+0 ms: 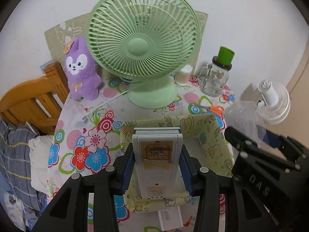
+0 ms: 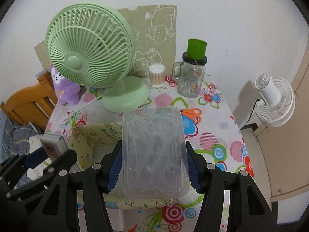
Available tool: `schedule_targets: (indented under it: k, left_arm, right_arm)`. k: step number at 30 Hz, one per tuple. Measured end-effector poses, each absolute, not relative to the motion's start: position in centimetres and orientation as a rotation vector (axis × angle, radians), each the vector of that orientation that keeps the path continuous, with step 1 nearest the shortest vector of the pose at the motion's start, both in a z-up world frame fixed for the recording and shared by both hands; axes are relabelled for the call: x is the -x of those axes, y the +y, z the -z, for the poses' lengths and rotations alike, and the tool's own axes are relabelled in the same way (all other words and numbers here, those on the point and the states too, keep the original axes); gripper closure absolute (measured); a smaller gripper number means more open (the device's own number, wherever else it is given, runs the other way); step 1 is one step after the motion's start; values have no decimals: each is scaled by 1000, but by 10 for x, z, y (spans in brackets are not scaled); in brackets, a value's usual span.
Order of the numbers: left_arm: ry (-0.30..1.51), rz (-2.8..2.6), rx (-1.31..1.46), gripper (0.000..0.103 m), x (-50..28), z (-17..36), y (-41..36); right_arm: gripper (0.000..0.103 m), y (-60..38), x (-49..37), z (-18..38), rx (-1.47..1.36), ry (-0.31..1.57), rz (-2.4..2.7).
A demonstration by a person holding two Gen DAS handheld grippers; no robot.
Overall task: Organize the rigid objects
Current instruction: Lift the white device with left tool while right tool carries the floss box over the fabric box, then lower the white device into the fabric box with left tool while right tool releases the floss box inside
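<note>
Above the yellow box (image 1: 210, 135), twelve o'clock: left gripper (image 1: 157, 166) pinching a stiff, likely light, calculator-like case (image 1: 157, 154) mid-sides; right gripper (image 2: 154, 166) pinching a slippery clear tub (image 2: 154, 150).

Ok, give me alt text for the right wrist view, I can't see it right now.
The right gripper holds a clear plastic box of clear plastic pieces above a yellow patterned box on a floral tablecloth. Behind stand a green fan, a glass jar and orange scissors; the left gripper holds a grey device.
</note>
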State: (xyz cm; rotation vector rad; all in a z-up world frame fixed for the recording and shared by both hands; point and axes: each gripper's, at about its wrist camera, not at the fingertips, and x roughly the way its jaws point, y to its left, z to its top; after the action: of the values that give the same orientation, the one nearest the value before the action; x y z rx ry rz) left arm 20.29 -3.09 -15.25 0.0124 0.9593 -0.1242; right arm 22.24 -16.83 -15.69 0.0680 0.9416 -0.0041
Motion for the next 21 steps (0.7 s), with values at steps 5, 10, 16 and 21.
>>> schedule_targets:
  k: [5, 10, 16, 21]
  left_arm:
    - [1009, 122, 9, 58, -208, 175, -32]
    - [1042, 110, -1, 58, -213, 196, -33]
    - [1070, 94, -6, 58, -216, 213, -32]
    - [1067, 77, -14, 57, -223, 218, -33]
  right_arm:
    - [41, -166, -230, 173, -62, 976, -4]
    - [41, -155, -236, 191, -37, 1010, -28]
    - [41, -144, -245, 214, -28, 1049, -36]
    - [41, -144, -253, 227, -55, 1071, -29]
